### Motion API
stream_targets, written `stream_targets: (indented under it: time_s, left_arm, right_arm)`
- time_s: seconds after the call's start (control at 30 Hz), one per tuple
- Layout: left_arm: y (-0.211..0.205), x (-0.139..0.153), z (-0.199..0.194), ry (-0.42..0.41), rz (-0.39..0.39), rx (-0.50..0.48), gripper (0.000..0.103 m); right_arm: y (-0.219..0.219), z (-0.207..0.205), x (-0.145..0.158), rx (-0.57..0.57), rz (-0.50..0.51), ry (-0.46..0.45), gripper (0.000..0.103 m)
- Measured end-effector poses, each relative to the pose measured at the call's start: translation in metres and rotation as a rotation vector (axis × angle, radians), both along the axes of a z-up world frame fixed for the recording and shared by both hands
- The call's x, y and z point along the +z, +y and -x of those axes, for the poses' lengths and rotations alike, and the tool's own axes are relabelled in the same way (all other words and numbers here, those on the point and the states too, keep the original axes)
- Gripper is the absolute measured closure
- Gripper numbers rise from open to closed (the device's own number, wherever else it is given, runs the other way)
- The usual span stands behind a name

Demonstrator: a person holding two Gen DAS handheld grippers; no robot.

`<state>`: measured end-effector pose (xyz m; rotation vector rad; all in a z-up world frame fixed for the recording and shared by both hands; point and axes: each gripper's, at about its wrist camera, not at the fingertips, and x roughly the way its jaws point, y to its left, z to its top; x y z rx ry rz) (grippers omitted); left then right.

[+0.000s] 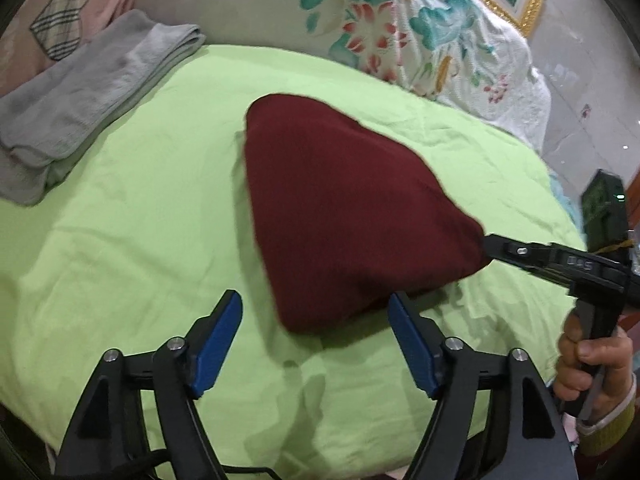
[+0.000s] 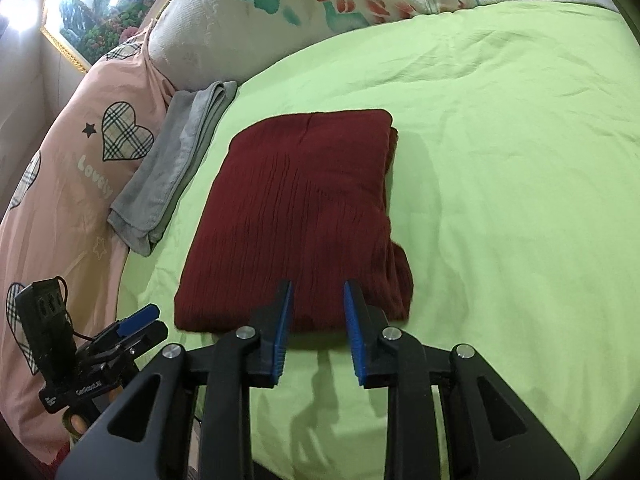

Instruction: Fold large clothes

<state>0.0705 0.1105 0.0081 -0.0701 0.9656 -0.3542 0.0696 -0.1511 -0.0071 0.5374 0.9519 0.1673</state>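
the folded garment [image 2: 296, 208] is dark maroon with fine ribbing. it lies on a lime green sheet [image 2: 500, 160]. beside it a plain grey folded cloth [image 2: 176, 168]. the pink quilt [image 2: 72, 184] carries plaid hearts, the white cover [image 1: 400, 32] what looks like teal and red flowers. gripper pads [image 1: 216, 340] are blue.

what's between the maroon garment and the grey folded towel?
Only bare green sheet, clearest in the right wrist view: maroon garment and grey towel lie apart, nothing between them.

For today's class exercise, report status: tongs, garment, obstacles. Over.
Left tongs open, right tongs open at near edge. Maroon garment folded on green sheet. Grey towel alongside, apart.
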Motion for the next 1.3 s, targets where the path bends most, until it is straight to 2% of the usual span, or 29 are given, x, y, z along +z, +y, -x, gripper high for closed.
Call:
stream_targets:
  time_s: [0.17, 0.3, 0.53, 0.77, 0.9, 1.03, 1.1, 1.2, 1.23, 1.3]
  left_arm:
    - [0.006, -0.008, 0.013, 0.025, -0.091, 0.051, 0.025]
    - [0.009, -0.006, 0.021, 0.02, -0.136, 0.074, 0.025]
    - [0.015, -0.001, 0.031, 0.009, -0.16, 0.101, 0.024]
    - [0.017, 0.001, 0.037, 0.011, -0.185, 0.104, 0.023]
    - [0.017, 0.003, 0.039, -0.003, -0.233, 0.127, 0.022]
    - [0.02, 0.004, 0.041, -0.045, -0.318, 0.226, 0.02]
    - [0.021, 0.003, 0.043, -0.056, -0.34, 0.252, 0.02]
    - [0.021, 0.006, 0.047, -0.066, -0.319, 0.226, 0.02]
    - [0.018, 0.009, 0.048, -0.06, -0.32, 0.183, 0.021]
    - [0.007, 0.021, 0.054, -0.096, -0.375, 0.096, 0.021]
  right_arm:
    - [0.005, 0.017, 0.001, 0.013, 0.029, 0.001, 0.074]
    - [0.007, 0.027, -0.001, 0.015, 0.036, 0.007, 0.068]
    - [0.013, 0.04, -0.007, 0.028, 0.038, 0.023, 0.058]
    - [0.017, 0.047, -0.01, 0.035, 0.042, 0.039, 0.054]
    - [0.018, 0.05, -0.005, 0.04, 0.068, 0.033, 0.039]
    - [0.02, 0.056, -0.004, 0.046, 0.122, 0.03, 0.027]
    - [0.021, 0.058, -0.006, 0.054, 0.141, 0.037, 0.026]
    - [0.024, 0.058, -0.005, 0.088, 0.175, 0.049, 0.026]
    - [0.024, 0.057, -0.001, 0.097, 0.188, 0.041, 0.026]
    - [0.023, 0.058, 0.012, 0.109, 0.2, 0.011, 0.024]
